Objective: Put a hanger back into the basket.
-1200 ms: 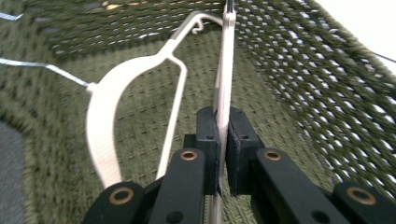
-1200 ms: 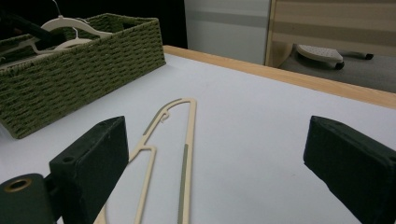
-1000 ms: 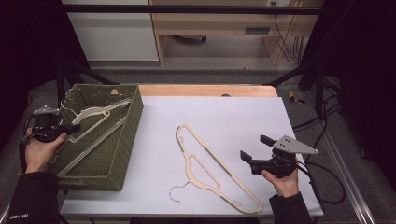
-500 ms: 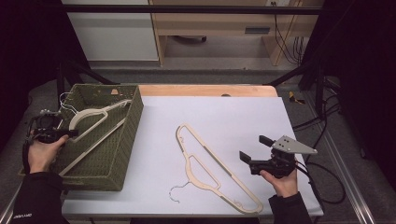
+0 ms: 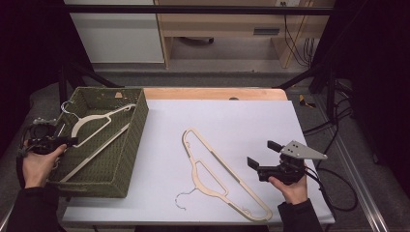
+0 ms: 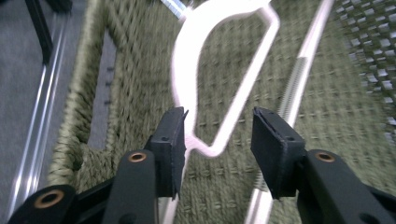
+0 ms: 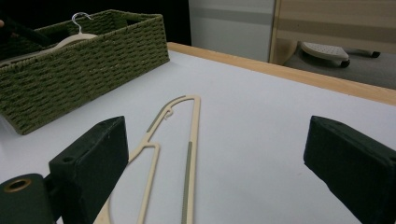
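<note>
A white-topped table (image 5: 227, 125) is seen, with a woven green basket (image 5: 126, 145) at its left. A pale hanger (image 5: 96, 126) lies slanted inside the basket, and a beige hanger (image 5: 217, 176) lies flat on the table. The left gripper (image 6: 218, 135) is held level over the basket rim, its jaws just opened around the pale hanger's loop without pressing it. The right gripper (image 5: 263, 159) is rested at the table's right, jaws wide apart.

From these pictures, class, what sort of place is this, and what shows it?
Probably a lab or workshop set up for recording, not a home: a white table in a black frame, loose cables on the floor, and hand-held grippers sorting a hanger into a basket.
</note>
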A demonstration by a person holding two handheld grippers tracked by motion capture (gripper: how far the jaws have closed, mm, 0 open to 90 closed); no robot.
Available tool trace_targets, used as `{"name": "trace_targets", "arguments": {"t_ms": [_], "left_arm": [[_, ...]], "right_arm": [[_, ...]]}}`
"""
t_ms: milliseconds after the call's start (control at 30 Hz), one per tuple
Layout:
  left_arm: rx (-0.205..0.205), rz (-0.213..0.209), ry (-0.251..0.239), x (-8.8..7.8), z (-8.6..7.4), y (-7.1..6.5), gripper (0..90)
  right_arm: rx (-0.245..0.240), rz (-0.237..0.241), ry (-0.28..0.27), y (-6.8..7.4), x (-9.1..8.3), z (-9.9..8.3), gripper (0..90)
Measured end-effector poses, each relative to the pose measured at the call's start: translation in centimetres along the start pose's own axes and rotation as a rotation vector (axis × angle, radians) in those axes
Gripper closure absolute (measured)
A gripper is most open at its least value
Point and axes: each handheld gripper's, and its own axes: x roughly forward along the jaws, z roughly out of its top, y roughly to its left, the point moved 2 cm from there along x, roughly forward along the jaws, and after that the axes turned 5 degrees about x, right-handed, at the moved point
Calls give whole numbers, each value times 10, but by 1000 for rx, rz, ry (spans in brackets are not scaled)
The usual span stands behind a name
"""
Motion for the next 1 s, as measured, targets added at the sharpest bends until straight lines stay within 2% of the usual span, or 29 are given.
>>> {"name": "trace_targets", "arguments": {"t_ms": [100, 200, 467, 567, 667, 833, 1000], "left_arm": [[39, -42, -106, -16, 5, -17, 480], [55, -95, -215, -29, 10, -37, 422], [165, -242, -413, -52, 20, -104, 274], [192, -272, -453, -55, 22, -129, 178], [210, -328, -481, -59, 22, -151, 125], [227, -414, -512, -58, 17, -182, 105], [244, -457, -495, -48, 11, -209, 106]], "right_arm": [[-2, 2, 6, 1, 1, -1, 69], [-5, 8, 8, 2, 2, -2, 69], [-1, 19, -9, 2, -1, -1, 68], [-6, 23, -12, 3, -1, -1, 67], [-5, 30, -12, 4, -1, -2, 66], [-6, 35, -17, 5, -2, -2, 66], [-9, 37, -15, 6, 0, -3, 66]]}}
